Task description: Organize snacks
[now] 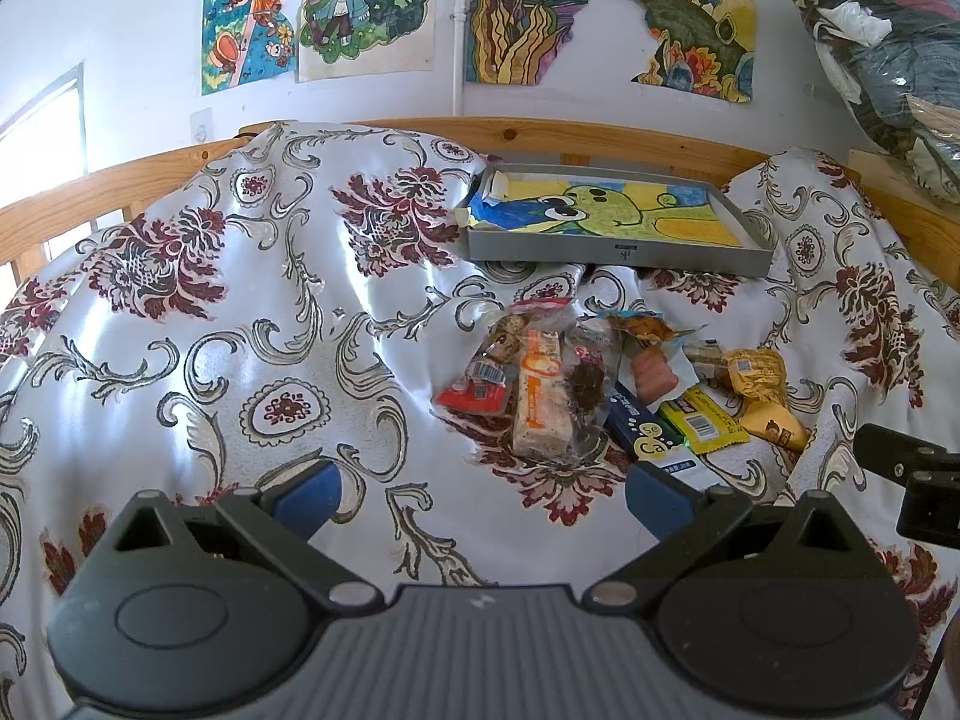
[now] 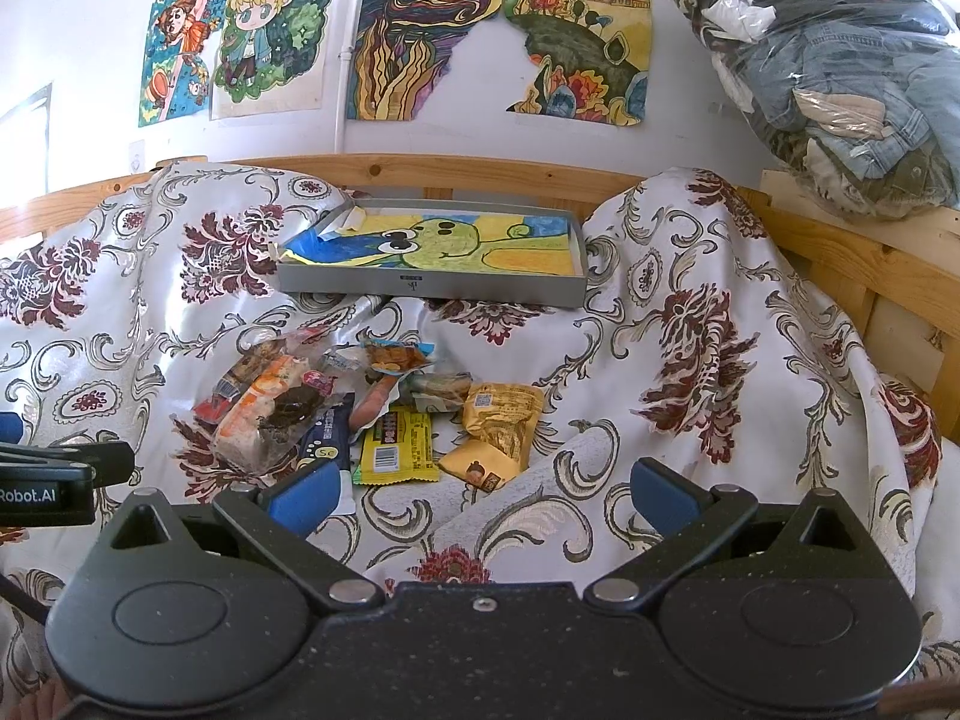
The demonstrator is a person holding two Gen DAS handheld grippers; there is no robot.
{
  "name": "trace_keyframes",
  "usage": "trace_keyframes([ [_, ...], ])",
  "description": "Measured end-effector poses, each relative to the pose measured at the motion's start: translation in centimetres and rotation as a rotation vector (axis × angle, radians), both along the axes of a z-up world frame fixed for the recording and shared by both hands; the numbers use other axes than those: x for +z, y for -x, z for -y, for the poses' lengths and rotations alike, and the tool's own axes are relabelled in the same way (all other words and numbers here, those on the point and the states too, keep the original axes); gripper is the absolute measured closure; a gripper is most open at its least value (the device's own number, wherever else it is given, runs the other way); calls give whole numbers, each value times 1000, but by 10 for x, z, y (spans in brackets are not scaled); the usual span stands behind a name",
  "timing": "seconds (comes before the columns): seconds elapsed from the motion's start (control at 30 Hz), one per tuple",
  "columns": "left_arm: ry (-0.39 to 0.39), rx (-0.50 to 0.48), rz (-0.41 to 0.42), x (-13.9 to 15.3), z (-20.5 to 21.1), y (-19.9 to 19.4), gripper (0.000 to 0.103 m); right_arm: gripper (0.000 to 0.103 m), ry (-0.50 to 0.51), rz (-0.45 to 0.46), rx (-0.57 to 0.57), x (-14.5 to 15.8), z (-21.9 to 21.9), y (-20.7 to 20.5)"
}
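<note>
Both the left tongs (image 1: 483, 495) and the right tongs (image 2: 483, 495) hang spread wide and empty just short of the snack pile (image 1: 606, 384), so the sorting looks not yet begun. The next move probably calls for closing one pair on a loose edge packet such as the yellow-green bar (image 2: 397, 447). The heap on the floral bedspread (image 1: 240, 312) holds roughly ten overlapping packets, and beyond it sits one grey tray (image 2: 432, 288), its drawing-lined floor bare of snacks.
</note>
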State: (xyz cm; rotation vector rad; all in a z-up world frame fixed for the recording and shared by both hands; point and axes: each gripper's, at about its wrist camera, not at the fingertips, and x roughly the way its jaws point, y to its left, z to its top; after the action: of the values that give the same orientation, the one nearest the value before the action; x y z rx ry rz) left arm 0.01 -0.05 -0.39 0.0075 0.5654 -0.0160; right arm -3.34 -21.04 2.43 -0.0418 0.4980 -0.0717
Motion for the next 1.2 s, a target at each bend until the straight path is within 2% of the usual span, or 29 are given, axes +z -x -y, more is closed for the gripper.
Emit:
trace_keyframes([
  [0.87,4,0,-8,-5,1,0,0,1,1,-3,-2,1,-1,0],
  [1.2,-1,24,-46,-9,2,-3,0,1,-21,-66,-16,2,1,-4],
])
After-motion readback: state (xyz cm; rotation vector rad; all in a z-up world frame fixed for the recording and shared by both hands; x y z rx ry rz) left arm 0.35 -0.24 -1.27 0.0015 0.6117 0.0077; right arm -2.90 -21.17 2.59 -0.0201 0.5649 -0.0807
